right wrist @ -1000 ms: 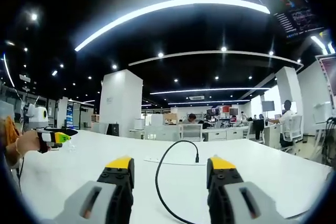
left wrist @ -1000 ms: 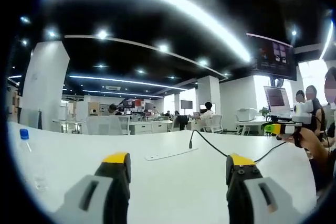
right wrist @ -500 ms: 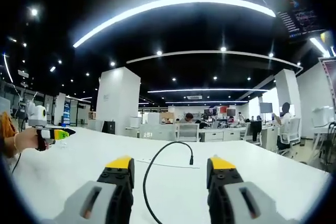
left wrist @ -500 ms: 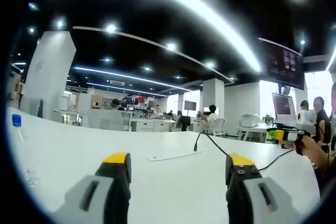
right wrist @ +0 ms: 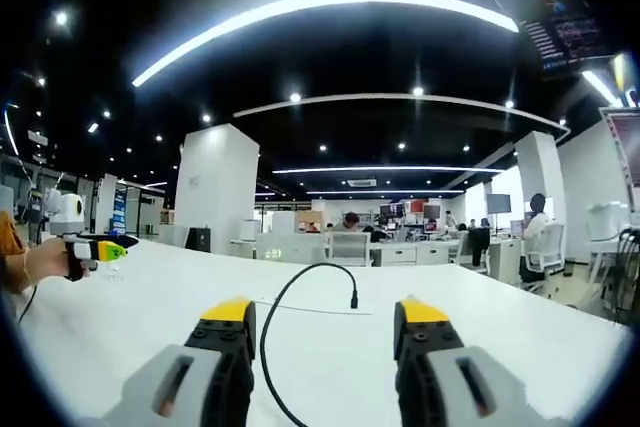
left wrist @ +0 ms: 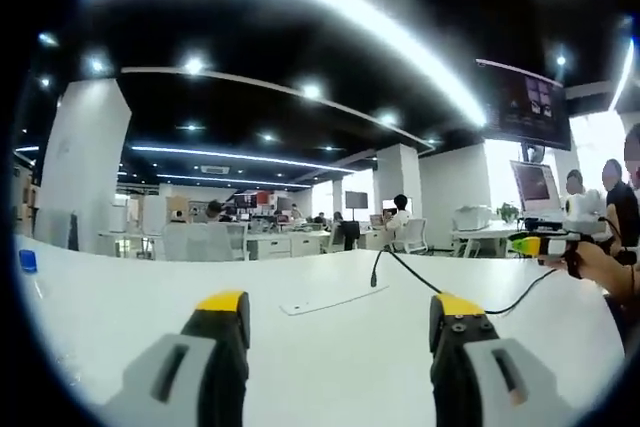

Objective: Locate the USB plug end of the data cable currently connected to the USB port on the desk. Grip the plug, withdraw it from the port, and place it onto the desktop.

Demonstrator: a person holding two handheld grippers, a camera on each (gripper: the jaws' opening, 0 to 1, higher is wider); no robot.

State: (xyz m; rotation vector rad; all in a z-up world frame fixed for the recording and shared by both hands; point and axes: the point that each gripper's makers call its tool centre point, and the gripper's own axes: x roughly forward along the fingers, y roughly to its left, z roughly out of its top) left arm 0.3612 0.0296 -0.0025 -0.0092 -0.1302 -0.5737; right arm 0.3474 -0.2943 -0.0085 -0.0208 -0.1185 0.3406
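Left gripper view, left to right. Blue-capped bottle (left wrist: 27, 263): at the far left edge of the white desk (left wrist: 120, 317), nearer the edge than a second ago because our view has swung. Our left gripper (left wrist: 340, 327): low over the desk, jaws spread wide, nothing between them; no closer to the work than it was. Flat white port strip (left wrist: 333, 298): on the desk ahead, between the jaws in the view. Plug (left wrist: 374, 272): standing upright just past the strip's right end, black cable (left wrist: 470, 302) trailing off to the right. We cannot tell from here whether it still sits in a port.

Right gripper view, left to right. The other gripper (right wrist: 95, 247), held in a hand (right wrist: 40, 262), at the far left. Our right gripper (right wrist: 325, 332): jaws likewise released and empty, above the desk (right wrist: 500, 337). Cable (right wrist: 275, 332): loops up from the near edge between the jaws and ends in the plug (right wrist: 354, 299), hanging tip down over the thin strip (right wrist: 310, 308).

Change: the plug has drifted slightly left and lower in this view; mostly our own motion, we judge. Meaning: approach under way, grip not yet made.
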